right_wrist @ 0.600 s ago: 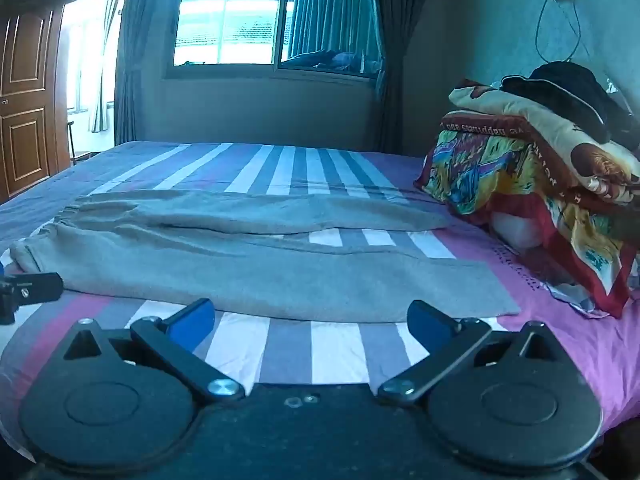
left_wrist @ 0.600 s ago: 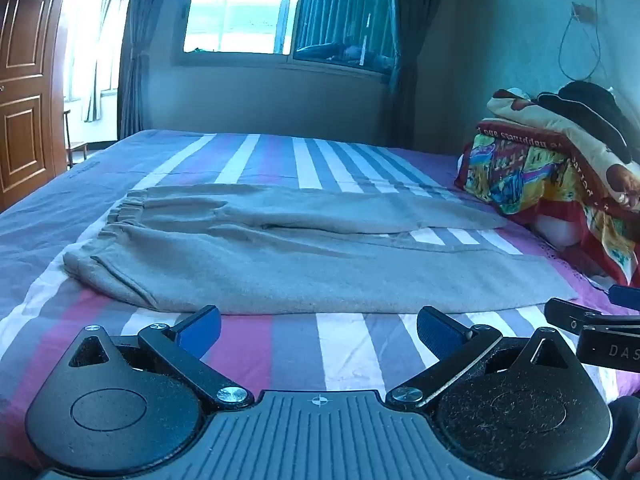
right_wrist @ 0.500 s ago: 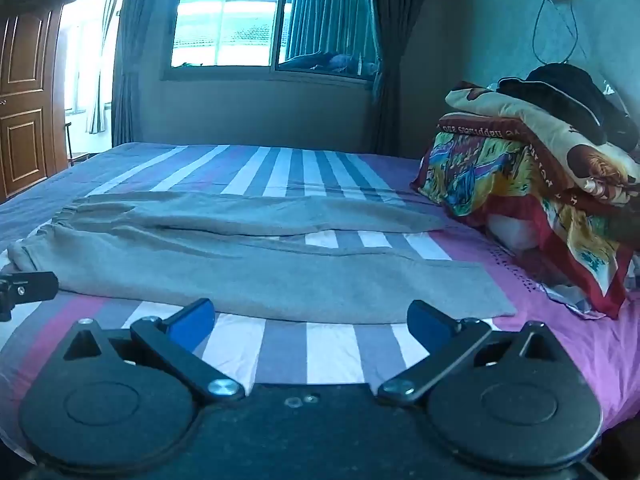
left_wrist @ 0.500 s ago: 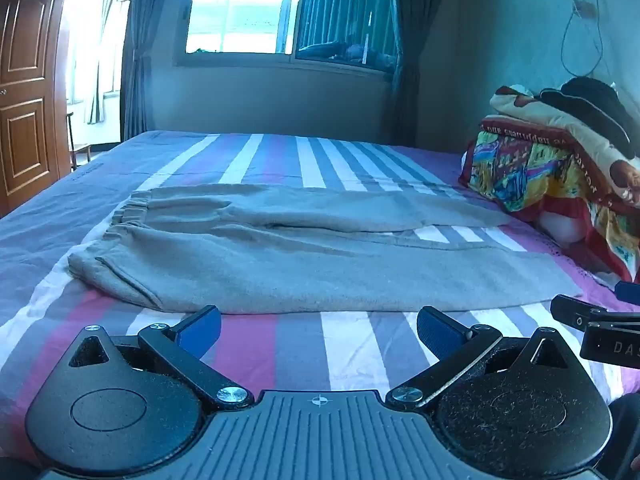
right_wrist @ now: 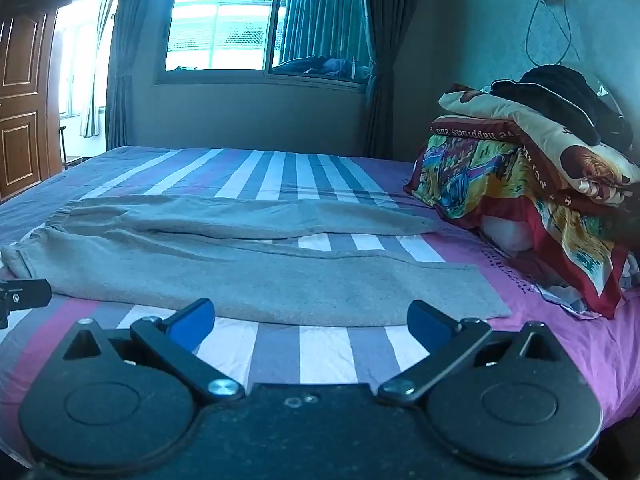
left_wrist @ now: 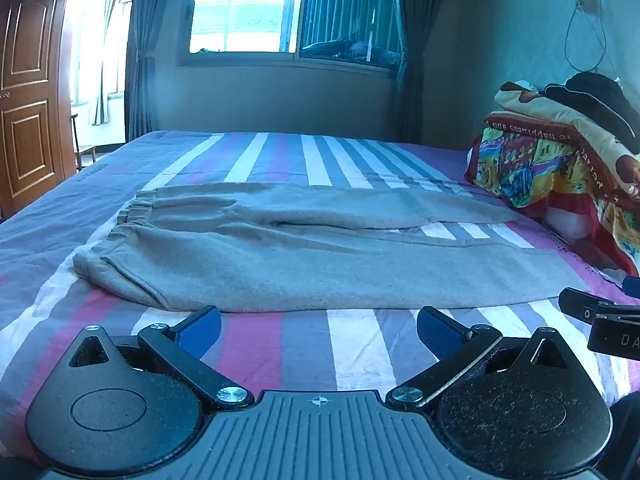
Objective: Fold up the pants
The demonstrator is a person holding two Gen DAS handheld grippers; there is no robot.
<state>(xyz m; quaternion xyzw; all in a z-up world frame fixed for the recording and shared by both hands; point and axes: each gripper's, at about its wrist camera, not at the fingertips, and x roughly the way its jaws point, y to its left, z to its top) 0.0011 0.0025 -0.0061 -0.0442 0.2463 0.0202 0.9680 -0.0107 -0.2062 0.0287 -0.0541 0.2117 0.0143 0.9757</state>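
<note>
Grey sweatpants (left_wrist: 304, 256) lie flat across the striped bed, waistband at the left, both legs stretched to the right; they also show in the right wrist view (right_wrist: 256, 276). My left gripper (left_wrist: 318, 330) is open and empty, just in front of the near edge of the pants, toward the waistband side. My right gripper (right_wrist: 310, 322) is open and empty, just in front of the near leg's hem end. Each gripper's tip shows at the edge of the other's view.
The bed sheet (left_wrist: 280, 344) has purple, white and pink stripes. A pile of colourful folded blankets with dark clothing on top (right_wrist: 532, 184) stands at the right on the bed. A wooden door (left_wrist: 28, 100) is at the left, a window behind.
Both grippers have moved slightly forward toward the pants; the pants sit a little larger and closer in both views. Both stay open.
</note>
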